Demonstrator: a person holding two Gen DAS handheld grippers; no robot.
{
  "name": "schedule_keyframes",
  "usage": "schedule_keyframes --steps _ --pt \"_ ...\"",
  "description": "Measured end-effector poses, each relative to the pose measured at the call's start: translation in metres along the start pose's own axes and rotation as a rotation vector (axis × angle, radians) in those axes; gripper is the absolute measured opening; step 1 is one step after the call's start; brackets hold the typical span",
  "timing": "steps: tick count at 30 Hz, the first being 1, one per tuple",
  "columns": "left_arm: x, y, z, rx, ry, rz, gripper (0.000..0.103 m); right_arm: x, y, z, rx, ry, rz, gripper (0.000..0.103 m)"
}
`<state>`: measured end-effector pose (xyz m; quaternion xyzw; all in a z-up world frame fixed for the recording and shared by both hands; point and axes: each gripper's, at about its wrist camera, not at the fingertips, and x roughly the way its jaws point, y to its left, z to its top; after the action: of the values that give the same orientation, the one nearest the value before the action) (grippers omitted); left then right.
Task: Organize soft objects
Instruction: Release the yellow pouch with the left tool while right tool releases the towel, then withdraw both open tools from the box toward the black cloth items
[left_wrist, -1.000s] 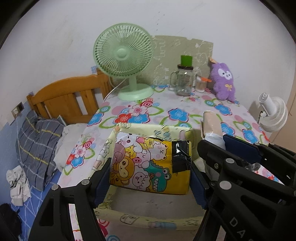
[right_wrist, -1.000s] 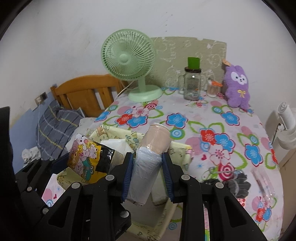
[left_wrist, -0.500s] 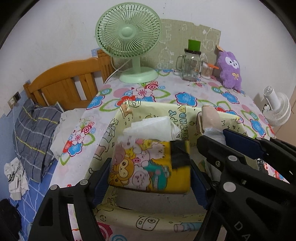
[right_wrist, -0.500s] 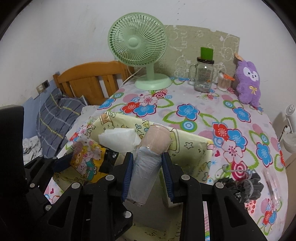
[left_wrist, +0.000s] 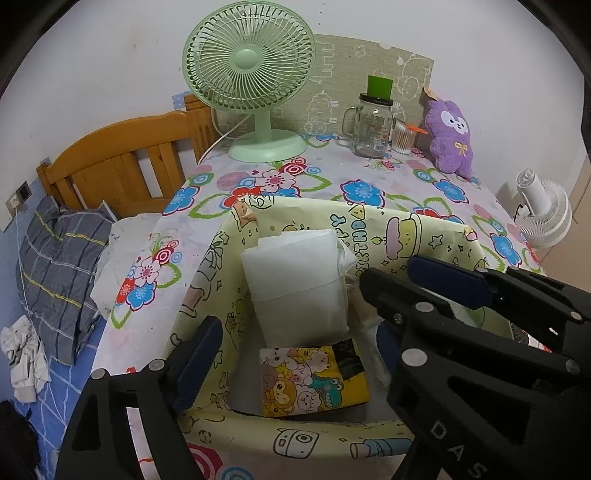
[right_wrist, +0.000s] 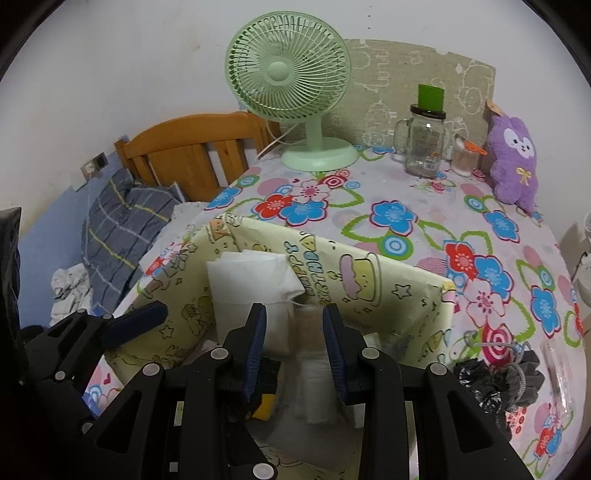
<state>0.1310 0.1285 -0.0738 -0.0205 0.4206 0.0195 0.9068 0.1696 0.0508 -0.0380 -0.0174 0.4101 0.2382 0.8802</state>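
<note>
A yellow cartoon-print packet (left_wrist: 314, 384) lies flat on the floor of the pale yellow box (left_wrist: 406, 229), in front of an upright white tissue pack (left_wrist: 299, 284). My left gripper (left_wrist: 295, 332) hangs over the packet with its jaws opening, and the pads do not touch it. My right gripper (right_wrist: 295, 314) reaches into the same box (right_wrist: 369, 266) with a narrow gap. A clear-wrapped roll (right_wrist: 314, 369) shows blurred and low between its fingers. A strip of gap shows on the roll's left, so a grip is unclear. A purple plush (right_wrist: 513, 162) sits at the back right.
A green fan (left_wrist: 251, 74), a glass jar (left_wrist: 371, 125) and a small cup stand along the back wall. A dark grey cloth bundle (right_wrist: 506, 384) lies right of the box. A white fan (left_wrist: 543, 214) is beyond the table's right edge, and a bed with a pillow (left_wrist: 55, 266) is on the left.
The left jaws have let go of the cartoon packet, which now lies on the box floor. The roll no longer sticks out past the right fingertips. Both grippers have sunk toward the box.
</note>
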Motion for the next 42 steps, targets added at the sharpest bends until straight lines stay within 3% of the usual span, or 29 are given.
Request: schedule_keyframes --steps 2,4,7,14,19,33,42 --pt "-0.001 -0.001 0.000 0.001 0.000 0.000 0.087 0.001 0.000 0.000 -0.002 0.006 0.010 0.038" --pt "-0.002 -0.002 0.000 0.004 -0.003 0.004 0.089 0.002 0.000 0.001 0.000 0.017 0.013 0.053" --pt "-0.004 -0.004 0.000 0.005 -0.013 0.005 0.090 -0.002 -0.003 -0.001 0.012 0.010 0.011 0.064" --pt "-0.015 -0.015 0.001 0.001 -0.044 0.009 0.091 -0.019 -0.009 -0.002 0.016 -0.024 -0.014 0.071" --pt "-0.024 -0.024 0.001 0.006 -0.068 0.011 0.092 -0.036 -0.015 -0.003 0.015 -0.064 -0.056 0.082" --pt "-0.053 -0.053 0.004 0.025 -0.146 0.024 0.099 -0.082 -0.033 -0.008 0.014 -0.157 -0.121 0.093" --pt "-0.075 -0.074 0.005 0.047 -0.199 0.026 0.102 -0.112 -0.043 -0.012 0.022 -0.209 -0.135 0.095"
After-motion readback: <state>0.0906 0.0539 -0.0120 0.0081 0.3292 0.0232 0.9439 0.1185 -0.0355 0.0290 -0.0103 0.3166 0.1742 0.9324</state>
